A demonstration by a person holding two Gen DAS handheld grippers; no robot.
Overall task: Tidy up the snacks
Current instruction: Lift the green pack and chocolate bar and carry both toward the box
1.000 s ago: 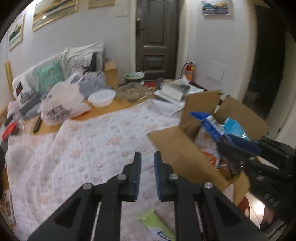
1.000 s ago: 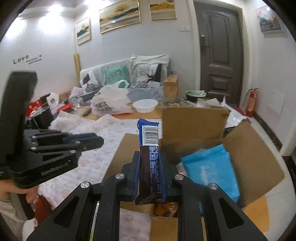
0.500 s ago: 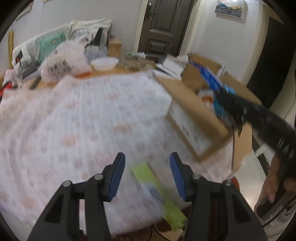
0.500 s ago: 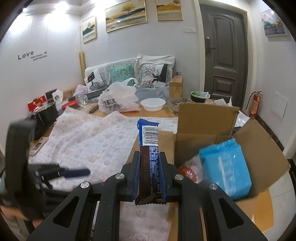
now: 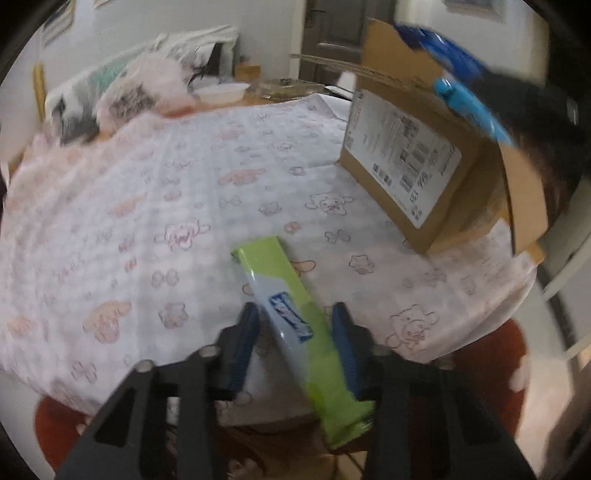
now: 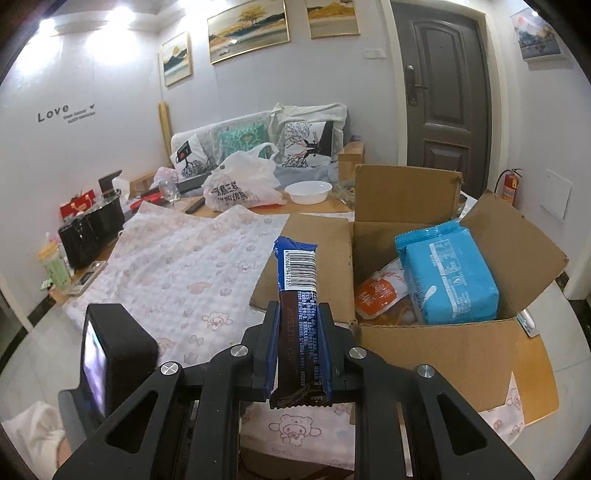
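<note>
My left gripper (image 5: pixel 295 328) is closing around the green snack bar (image 5: pixel 295 317), which lies on the tablecloth (image 5: pixel 147 206) near the cardboard box (image 6: pixel 436 354); pads not yet pressing. My right gripper (image 6: pixel 297 354) clamps the blue bar (image 6: pixel 299 306) beside that box.

Setting: a home living room. Indicators: a sofa (image 6: pixel 258 147) with patterned cushions against the far wall; framed landscape pictures (image 6: pixel 247 27) above it; a "Love" wall decal (image 6: pixel 53 113); a dark panelled entrance door (image 6: pixel 443 92) with a fire extinguisher (image 6: pixel 509 184) beside it; a table (image 6: pixel 229 211) covered by a bear-print cloth (image 6: pixel 192 269) and household clutter.
</note>
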